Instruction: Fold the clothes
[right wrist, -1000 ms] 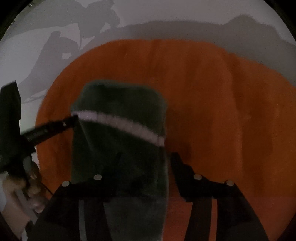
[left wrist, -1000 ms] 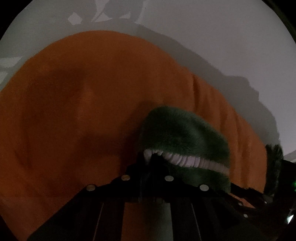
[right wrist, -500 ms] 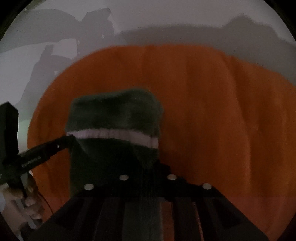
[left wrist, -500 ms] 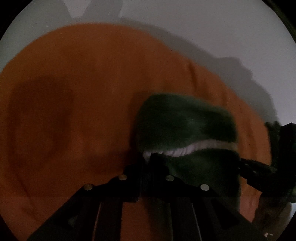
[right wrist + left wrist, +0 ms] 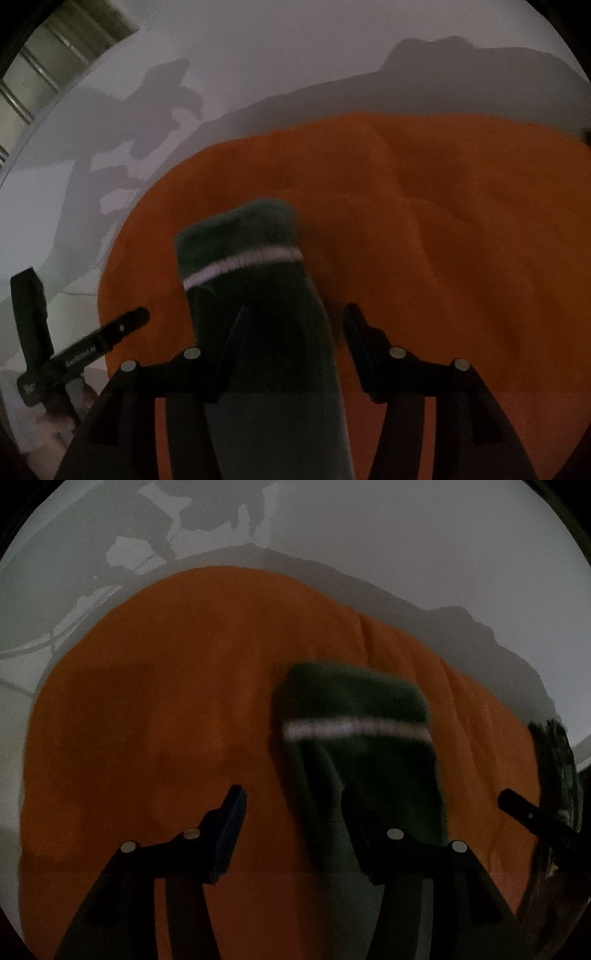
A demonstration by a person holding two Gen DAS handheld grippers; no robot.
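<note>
A dark green fuzzy garment with a white stripe lies folded over on a wide orange cloth. My left gripper hangs above its near left edge. Its jaws are opening, and some green cloth lies under the gap, with no pad pressing on it. In the right wrist view the same garment runs up between the fingers of my right gripper. Its jaws are also opening and stand apart from the cloth on the right side. The garment's near end is hidden below both grippers.
The orange cloth lies on a white table crossed by shadows. The right gripper's body shows at the right edge of the left wrist view. The left gripper's body and a hand are at the right wrist view's lower left. A window grille is at the far top left.
Both grippers, which were shut on the green garment half a second ago, have opened and drawn back from it. The garment's folded end now rests on the orange cloth.
</note>
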